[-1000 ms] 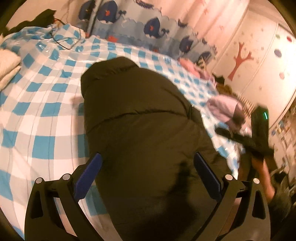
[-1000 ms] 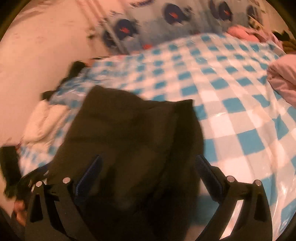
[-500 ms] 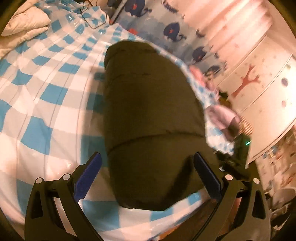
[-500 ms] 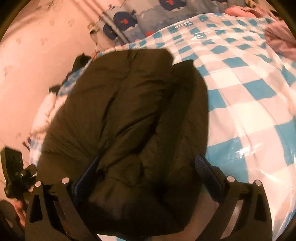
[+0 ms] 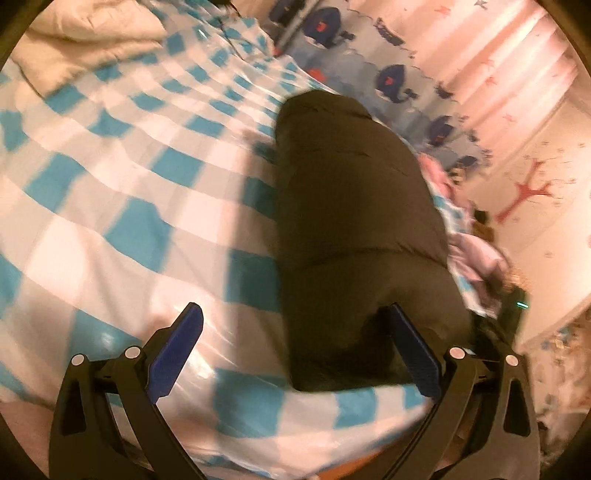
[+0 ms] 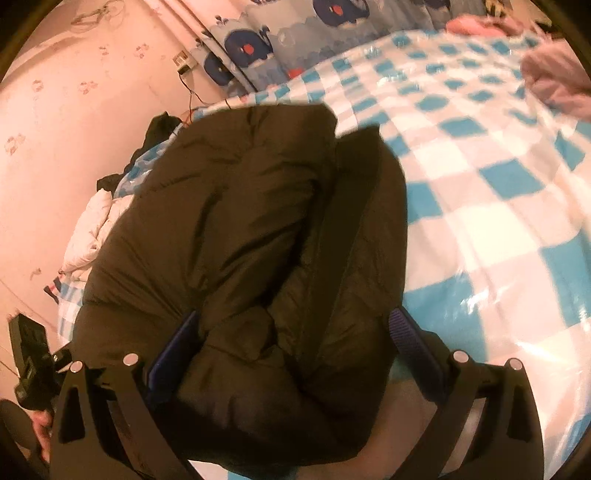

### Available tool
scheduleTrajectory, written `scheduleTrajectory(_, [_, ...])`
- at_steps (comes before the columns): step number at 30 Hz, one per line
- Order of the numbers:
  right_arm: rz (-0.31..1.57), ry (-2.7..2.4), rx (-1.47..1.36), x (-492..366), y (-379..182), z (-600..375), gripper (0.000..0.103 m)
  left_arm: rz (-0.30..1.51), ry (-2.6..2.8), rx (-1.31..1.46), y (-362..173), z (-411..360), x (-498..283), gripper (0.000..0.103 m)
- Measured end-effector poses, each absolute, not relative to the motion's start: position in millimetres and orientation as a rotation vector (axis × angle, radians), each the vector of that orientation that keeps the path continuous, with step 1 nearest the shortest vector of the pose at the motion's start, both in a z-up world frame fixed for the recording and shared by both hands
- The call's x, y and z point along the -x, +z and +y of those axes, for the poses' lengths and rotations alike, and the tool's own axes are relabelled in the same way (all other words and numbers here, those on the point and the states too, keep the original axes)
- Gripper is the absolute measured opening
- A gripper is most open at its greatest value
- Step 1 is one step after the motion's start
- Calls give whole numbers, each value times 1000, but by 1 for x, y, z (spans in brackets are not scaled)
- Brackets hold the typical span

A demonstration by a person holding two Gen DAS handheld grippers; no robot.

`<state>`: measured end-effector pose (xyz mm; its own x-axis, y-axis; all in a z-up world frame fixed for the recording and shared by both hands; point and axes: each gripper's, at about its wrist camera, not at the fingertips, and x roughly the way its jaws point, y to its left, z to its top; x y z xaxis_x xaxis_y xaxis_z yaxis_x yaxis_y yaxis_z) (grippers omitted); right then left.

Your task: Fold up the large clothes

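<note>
A dark olive puffer jacket lies folded lengthwise on a blue-and-white checked bed cover. It also shows in the right wrist view, bunched at its near end. My left gripper is open and empty, above the near edge of the bed, with the jacket's near end beside its right finger. My right gripper is open, its fingers on either side of the jacket's bunched near end without closing on it.
A cream quilt lies at the far left of the bed. Pink clothes lie past the jacket, also in the right wrist view. A whale-print curtain and pink walls stand behind. The other gripper shows at the lower left.
Both grippers have drawn back toward the near edge of the bed. The left view has swung left, so the jacket now sits to the right. Both stay open.
</note>
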<state>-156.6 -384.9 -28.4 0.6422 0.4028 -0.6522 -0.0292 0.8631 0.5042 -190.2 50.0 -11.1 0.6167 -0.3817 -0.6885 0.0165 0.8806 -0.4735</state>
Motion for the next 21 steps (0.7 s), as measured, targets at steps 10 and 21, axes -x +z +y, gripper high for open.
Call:
scheduleTrajectory(10, [721, 170, -658, 164, -24, -423, 96, 909, -332, 653, -13, 72, 137, 95])
scheduleTrajectory(21, [979, 91, -659, 103, -34, -446, 96, 1077, -586, 650, -21, 44, 56, 95])
